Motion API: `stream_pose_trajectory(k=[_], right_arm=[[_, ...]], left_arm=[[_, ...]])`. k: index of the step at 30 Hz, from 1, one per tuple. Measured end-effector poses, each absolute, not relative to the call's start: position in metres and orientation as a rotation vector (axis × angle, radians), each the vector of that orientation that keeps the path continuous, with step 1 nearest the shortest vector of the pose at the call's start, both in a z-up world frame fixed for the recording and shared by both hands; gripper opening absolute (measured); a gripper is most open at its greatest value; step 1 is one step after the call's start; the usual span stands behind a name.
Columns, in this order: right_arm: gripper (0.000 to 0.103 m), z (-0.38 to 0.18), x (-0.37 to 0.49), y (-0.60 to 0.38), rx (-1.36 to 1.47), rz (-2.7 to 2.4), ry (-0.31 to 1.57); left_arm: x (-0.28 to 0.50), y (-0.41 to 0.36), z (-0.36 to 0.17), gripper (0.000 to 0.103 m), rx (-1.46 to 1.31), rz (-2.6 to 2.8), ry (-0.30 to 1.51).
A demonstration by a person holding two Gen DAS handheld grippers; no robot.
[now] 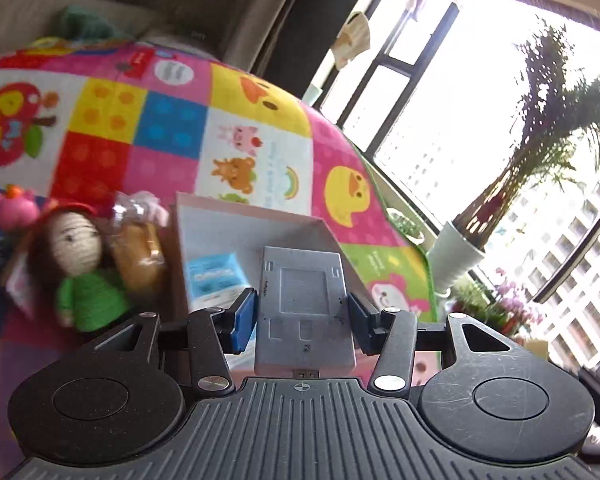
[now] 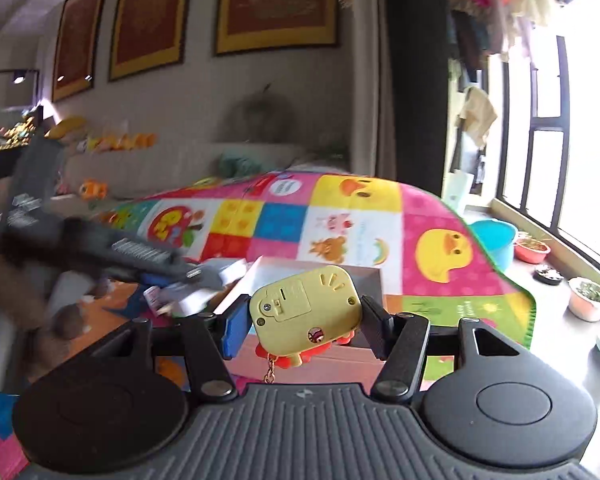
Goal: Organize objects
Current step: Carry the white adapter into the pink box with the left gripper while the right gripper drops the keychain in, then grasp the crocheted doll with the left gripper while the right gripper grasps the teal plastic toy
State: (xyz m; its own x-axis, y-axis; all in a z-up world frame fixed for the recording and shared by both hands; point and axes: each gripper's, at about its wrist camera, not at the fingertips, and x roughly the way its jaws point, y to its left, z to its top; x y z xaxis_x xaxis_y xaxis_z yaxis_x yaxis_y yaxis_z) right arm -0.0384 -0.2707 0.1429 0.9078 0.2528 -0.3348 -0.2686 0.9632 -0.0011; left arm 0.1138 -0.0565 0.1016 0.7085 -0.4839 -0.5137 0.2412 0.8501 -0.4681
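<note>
My left gripper is shut on a flat grey device and holds it over an open cardboard box. A light blue carton lies inside the box. A knitted doll in green and a wrapped bun lie left of the box. My right gripper is shut on a yellow toy with a red-orange underside and a small chain, held in front of the same box. The left gripper and arm show blurred at the left of the right wrist view.
A colourful play mat covers the floor, and it also shows in the right wrist view. A white potted plant and flower pots stand by the window. A blue basin and small pots sit at the mat's right. A sofa lies behind.
</note>
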Motion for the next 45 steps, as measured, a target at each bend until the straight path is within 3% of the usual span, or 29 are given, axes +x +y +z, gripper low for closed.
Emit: stream_pose_trajectory(k=[5, 11, 19, 25, 26, 28, 33, 45], right_arm=[[0.058, 0.129, -0.033, -0.286, -0.017, 0.208, 0.371], [0.058, 0.111, -0.03, -0.304, -0.033, 0.149, 0.41], [0.058, 0.112, -0.01, -0.308, 0.008, 0.123, 0.441], [0.058, 0.159, 0.051, -0.292, 0.07, 0.199, 0.396], [0.058, 0.167, 0.069, -0.287, 0.091, 0.189, 0.387], [0.073, 0.176, 0.108, -0.278, 0.115, 0.161, 0.397], [0.076, 0.164, 0.137, -0.256, 0.114, 0.119, 0.464], [0.083, 0.092, 0.054, -0.266, -0.044, 0.069, 0.553]], left_arm=[[0.169, -0.109, 0.057, 0.054, -0.385, -0.276, 0.749], [0.141, -0.128, 0.047, 0.054, -0.13, -0.27, 0.766], [0.061, -0.063, 0.088, 0.053, -0.159, -0.365, 0.57], [0.032, 0.009, 0.077, 0.052, -0.235, -0.258, 0.591], [0.035, 0.02, 0.074, 0.052, -0.266, -0.22, 0.605], [0.041, 0.039, 0.071, 0.052, -0.317, -0.158, 0.625], [0.067, 0.072, 0.065, 0.052, -0.407, -0.115, 0.656], [0.184, 0.043, 0.022, 0.055, -0.464, 0.015, 0.797]])
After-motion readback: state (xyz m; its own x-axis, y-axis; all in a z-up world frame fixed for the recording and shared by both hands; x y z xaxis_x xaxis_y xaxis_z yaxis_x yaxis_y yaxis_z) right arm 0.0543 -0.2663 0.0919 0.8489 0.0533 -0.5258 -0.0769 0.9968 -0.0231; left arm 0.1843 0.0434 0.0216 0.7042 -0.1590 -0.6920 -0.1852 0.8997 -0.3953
